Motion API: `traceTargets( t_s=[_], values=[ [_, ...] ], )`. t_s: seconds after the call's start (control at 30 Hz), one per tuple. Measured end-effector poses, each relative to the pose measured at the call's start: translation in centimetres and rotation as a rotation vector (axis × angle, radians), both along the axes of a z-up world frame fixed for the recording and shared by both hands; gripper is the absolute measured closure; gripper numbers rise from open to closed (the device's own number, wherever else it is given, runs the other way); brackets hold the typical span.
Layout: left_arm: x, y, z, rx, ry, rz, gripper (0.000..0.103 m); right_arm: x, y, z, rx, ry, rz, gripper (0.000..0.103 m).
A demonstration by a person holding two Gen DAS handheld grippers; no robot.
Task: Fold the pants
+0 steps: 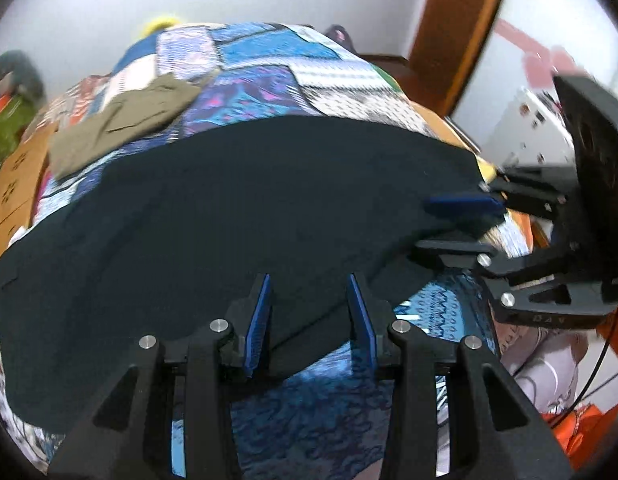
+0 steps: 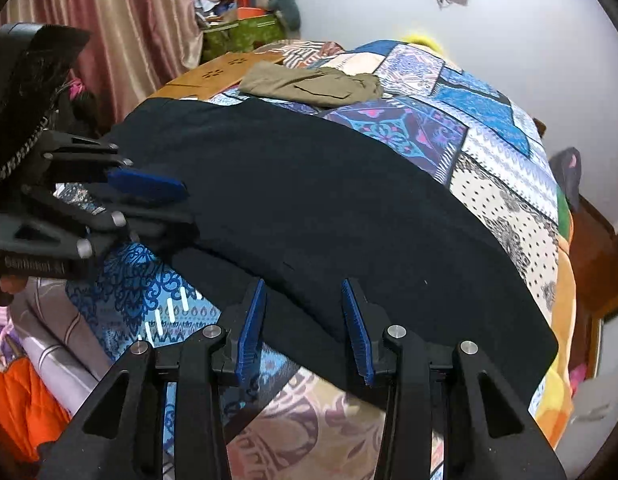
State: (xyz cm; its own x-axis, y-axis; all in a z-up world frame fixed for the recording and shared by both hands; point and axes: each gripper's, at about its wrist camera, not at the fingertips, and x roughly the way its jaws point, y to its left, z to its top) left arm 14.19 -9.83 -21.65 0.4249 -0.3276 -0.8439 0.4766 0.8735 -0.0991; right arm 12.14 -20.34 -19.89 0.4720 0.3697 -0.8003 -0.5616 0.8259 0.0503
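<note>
Dark navy pants [image 1: 245, 208] lie spread across the patchwork bed; they also show in the right wrist view [image 2: 329, 200]. My left gripper [image 1: 311, 312] is open, its blue pads either side of the pants' near edge, with cloth between them. My right gripper [image 2: 305, 312] is also open, straddling the pants' near edge. Each gripper shows in the other's view: the right gripper [image 1: 457, 224] at the pants' right end, the left gripper [image 2: 157, 204] at the left end, both with fingers apart.
Folded olive-brown trousers [image 1: 129, 120] lie farther back on the bedspread [image 1: 269, 80], also in the right wrist view [image 2: 313, 84]. A wooden board [image 2: 213, 72] sits at the bed's far left. Orange cloth [image 2: 21, 400] hangs below the bed edge. A wooden door frame [image 1: 457, 32] stands right.
</note>
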Motion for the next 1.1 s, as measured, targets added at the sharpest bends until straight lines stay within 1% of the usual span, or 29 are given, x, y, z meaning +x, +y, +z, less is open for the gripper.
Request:
traceTargets(
  t_s=[0.03,0.1,0.17,0.2,0.23,0.37,0.47,0.53,0.57,0.6,0.67,0.73,0.8,0.9,1.0,1.03,1.1],
  values=[
    [0.0,-0.5,-0.2,0.021,-0.005,-0.014,0.060,0.2,0.0,-0.1,0.005,0.003,0.005,0.067],
    [0.3,-0.9,-0.4,0.029,-0.008,-0.024,0.059,0.7,-0.1,-0.4,0.017,0.007,0.018,0.069],
    [0.4,-0.8,-0.4,0.022,0.006,-0.026,0.058,0.8,0.0,-0.4,0.020,-0.003,0.029,0.082],
    [0.5,-0.8,-0.4,0.020,0.010,-0.029,0.058,0.7,-0.1,-0.3,0.025,-0.003,0.032,0.084],
    [0.5,-0.8,-0.4,0.020,0.011,-0.033,0.058,0.8,-0.1,-0.2,0.040,-0.001,0.036,0.089],
    [0.4,-1.2,-0.4,0.044,0.003,-0.052,0.058,0.8,-0.2,0.0,0.072,0.012,0.045,0.093],
    [0.3,-1.3,-0.4,0.052,-0.001,-0.061,0.058,1.2,-0.5,0.1,0.108,0.033,0.039,0.094],
    [0.3,-1.4,-0.5,0.046,-0.008,-0.064,0.062,1.4,-0.7,0.2,0.130,0.040,0.035,0.094],
    [0.3,-1.5,-0.5,0.051,-0.021,-0.064,0.072,1.5,-0.8,0.3,0.137,0.039,0.034,0.095],
    [0.4,-1.6,-0.5,0.066,-0.037,-0.059,0.085,1.4,-0.8,0.4,0.141,0.037,0.034,0.095],
    [0.3,-1.9,-0.1,0.099,-0.072,-0.053,0.095,1.2,-0.6,0.6,0.146,0.032,0.040,0.097],
    [0.2,-1.6,0.3,0.084,-0.092,-0.042,0.097,0.8,-0.6,1.0,0.154,0.024,0.046,0.098],
    [0.3,-1.3,0.7,0.072,-0.089,-0.042,0.098,0.5,-0.6,1.4,0.159,0.014,0.053,0.099],
    [-0.3,-1.1,1.5,0.076,-0.112,-0.045,0.098,0.0,-0.9,2.1,0.161,-0.003,0.054,0.099],
    [-0.6,-1.1,2.1,0.076,-0.120,-0.049,0.098,-0.5,-0.7,2.5,0.124,-0.031,0.059,0.099],
    [-0.6,-1.1,2.1,0.071,-0.113,-0.048,0.098,-0.6,-0.6,2.5,0.122,-0.029,0.057,0.097],
    [-0.5,-1.1,2.0,0.064,-0.105,-0.047,0.098,-0.6,-0.5,2.4,0.114,-0.027,0.046,0.085]
  ],
)
